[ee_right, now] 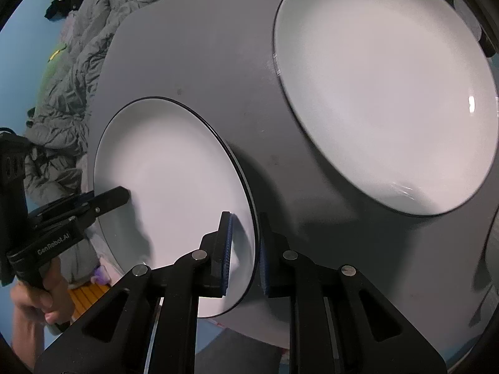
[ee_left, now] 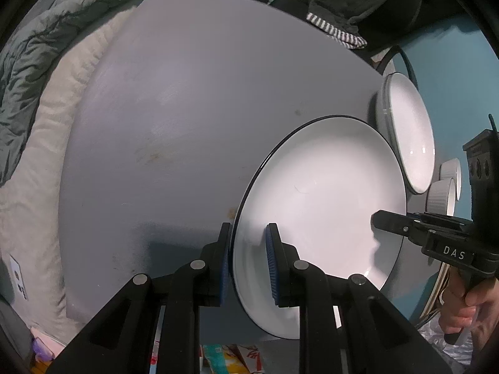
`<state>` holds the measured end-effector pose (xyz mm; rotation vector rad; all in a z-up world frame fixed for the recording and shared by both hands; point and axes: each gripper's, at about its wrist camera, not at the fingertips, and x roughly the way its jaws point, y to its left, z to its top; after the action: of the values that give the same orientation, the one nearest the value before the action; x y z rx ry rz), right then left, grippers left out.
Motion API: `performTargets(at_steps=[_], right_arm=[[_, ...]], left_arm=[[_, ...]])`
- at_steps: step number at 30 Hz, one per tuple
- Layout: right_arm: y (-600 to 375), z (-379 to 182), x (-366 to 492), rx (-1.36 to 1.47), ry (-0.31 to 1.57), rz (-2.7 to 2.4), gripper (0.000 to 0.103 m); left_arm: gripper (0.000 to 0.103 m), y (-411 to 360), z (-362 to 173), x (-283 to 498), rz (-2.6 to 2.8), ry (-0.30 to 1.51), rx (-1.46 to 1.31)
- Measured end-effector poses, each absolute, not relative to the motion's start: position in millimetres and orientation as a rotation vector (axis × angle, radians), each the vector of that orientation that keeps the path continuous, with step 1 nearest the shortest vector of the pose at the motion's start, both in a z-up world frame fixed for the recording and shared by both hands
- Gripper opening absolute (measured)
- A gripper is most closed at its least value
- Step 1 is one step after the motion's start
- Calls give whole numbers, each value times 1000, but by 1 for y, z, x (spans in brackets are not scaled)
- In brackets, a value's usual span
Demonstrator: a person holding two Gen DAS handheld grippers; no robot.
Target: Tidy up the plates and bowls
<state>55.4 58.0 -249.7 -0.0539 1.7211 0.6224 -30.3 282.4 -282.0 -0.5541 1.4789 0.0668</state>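
Observation:
A white plate with a thin dark rim (ee_left: pixel 324 193) is held above the grey table (ee_left: pixel 187 109) by both grippers. My left gripper (ee_left: pixel 248 249) straddles its left rim, one blue pad on each face, shut on it. My right gripper (ee_right: pixel 243 246) straddles the opposite rim (ee_right: pixel 174 171) the same way. The right gripper also shows in the left wrist view (ee_left: pixel 379 218), the left one in the right wrist view (ee_right: pixel 121 196). A second, larger white plate (ee_right: pixel 383 87) lies on the table to the right, also in the left wrist view (ee_left: pixel 408 131).
Two small white ribbed bowls (ee_left: pixel 443 193) stand past the second plate near the table's right edge. A grey quilt (ee_left: pixel 37 62) and cream blanket lie beyond the table's left side. Dark clothes (ee_left: pixel 358 3) are piled at the far edge. The floor is blue.

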Motion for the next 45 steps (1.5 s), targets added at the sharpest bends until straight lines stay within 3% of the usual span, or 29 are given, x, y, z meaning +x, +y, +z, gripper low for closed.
performTargets(at_steps=[19, 45], right_arm=[[17, -216, 97, -4, 1670, 577, 16], [-38, -243, 187, 29, 1721, 509, 17]], left_arm=[[20, 221, -241, 34, -14, 1450, -437], [21, 166, -261, 132, -11, 1513, -394]])
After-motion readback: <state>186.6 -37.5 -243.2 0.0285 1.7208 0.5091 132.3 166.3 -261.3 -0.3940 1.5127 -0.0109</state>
